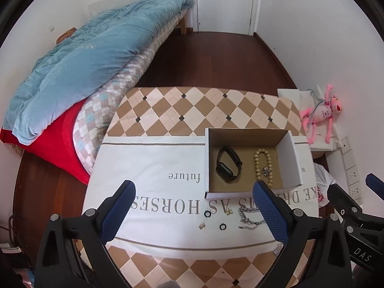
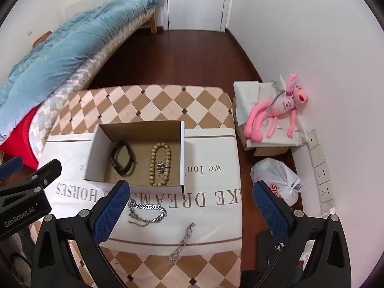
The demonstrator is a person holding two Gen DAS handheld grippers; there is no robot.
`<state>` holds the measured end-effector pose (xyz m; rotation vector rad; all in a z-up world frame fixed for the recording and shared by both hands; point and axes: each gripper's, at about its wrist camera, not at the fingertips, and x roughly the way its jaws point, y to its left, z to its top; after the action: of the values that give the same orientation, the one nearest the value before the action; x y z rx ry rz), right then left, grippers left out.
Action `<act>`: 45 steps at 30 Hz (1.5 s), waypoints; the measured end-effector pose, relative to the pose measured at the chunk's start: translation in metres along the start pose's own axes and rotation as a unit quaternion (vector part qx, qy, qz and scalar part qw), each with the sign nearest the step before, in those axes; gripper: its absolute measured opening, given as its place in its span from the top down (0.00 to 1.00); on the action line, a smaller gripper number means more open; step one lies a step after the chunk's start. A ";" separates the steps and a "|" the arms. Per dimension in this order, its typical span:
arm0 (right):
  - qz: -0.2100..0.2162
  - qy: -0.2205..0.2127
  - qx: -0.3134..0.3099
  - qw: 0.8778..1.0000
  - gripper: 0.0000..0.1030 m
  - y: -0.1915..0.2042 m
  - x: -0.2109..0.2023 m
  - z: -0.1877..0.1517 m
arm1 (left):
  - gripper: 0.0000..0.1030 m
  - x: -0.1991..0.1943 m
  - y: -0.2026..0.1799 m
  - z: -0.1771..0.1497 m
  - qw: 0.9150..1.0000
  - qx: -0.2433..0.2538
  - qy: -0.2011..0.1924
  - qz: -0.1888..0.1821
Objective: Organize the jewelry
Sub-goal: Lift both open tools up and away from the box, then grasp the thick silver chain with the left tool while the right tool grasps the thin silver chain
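An open cardboard box (image 1: 295,158) (image 2: 92,153) sits on a white printed cloth. Inside lie a black watch band (image 1: 228,164) (image 2: 122,158), a beige bead bracelet (image 1: 262,165) (image 2: 160,164) and a small silver piece (image 2: 162,167). In front of the box lie two black rings (image 1: 207,214) (image 1: 223,226), two small gold pieces (image 1: 202,226) (image 1: 229,212), a thick silver chain (image 1: 249,219) (image 2: 146,212) and a thinner silver chain (image 2: 183,241). My left gripper (image 1: 194,208) is open above the rings. My right gripper (image 2: 192,206) is open above the chains.
The cloth covers a chequered table (image 1: 192,103) (image 2: 153,103). A bed with a blue duvet (image 1: 84,64) stands to the left. A pink plush toy (image 2: 276,110) lies on a box at the right, with a white plastic bag (image 2: 276,177) and wall sockets (image 2: 321,175) below it.
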<state>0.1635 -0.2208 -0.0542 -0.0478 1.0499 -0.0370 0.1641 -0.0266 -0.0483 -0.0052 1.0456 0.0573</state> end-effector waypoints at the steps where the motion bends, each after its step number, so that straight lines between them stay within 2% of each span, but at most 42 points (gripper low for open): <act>1: 0.001 -0.004 0.000 1.000 0.00 0.001 -0.006 -0.001 | 0.03 -0.005 0.001 0.000 1.000 0.000 -0.003 -0.001; 14: 0.006 -0.048 0.007 0.999 0.00 0.000 -0.067 -0.019 | 0.03 -0.071 0.001 -0.017 0.999 0.008 -0.035 -0.014; 20: 0.027 -0.064 0.024 0.997 0.00 -0.006 -0.091 -0.024 | 0.03 -0.079 0.002 -0.021 1.000 0.000 -0.024 -0.019; 26: 0.048 -0.050 0.047 0.996 0.00 -0.015 -0.084 -0.033 | 0.03 -0.071 0.002 -0.034 1.000 -0.013 -0.027 -0.005; 30: 0.054 0.013 0.065 0.996 0.00 -0.025 -0.030 -0.060 | 0.03 -0.039 0.004 -0.053 1.000 -0.017 -0.001 -0.008; 34: 0.057 0.070 0.086 0.992 0.00 -0.034 0.024 -0.090 | 0.03 0.004 0.006 -0.081 0.999 -0.018 0.040 0.021; 36: 0.056 0.096 0.097 0.989 0.06 -0.035 0.050 -0.108 | 0.03 0.022 0.008 -0.095 0.998 -0.018 0.059 0.034; 38: 0.063 0.120 0.101 0.986 0.20 -0.033 0.071 -0.125 | 0.03 0.043 0.010 -0.111 0.995 -0.020 0.083 0.041; 41: 0.066 0.130 0.101 0.984 0.23 -0.025 0.091 -0.143 | 0.03 0.064 0.014 -0.128 0.992 -0.023 0.110 0.048; 45: 0.057 0.121 0.083 0.988 0.32 -0.007 0.108 -0.156 | 0.03 0.080 0.020 -0.141 0.990 -0.028 0.127 0.048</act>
<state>0.0821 -0.2370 -0.2249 0.1721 1.2869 -0.0267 0.0813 -0.0072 -0.1881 -0.0137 1.2985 0.1761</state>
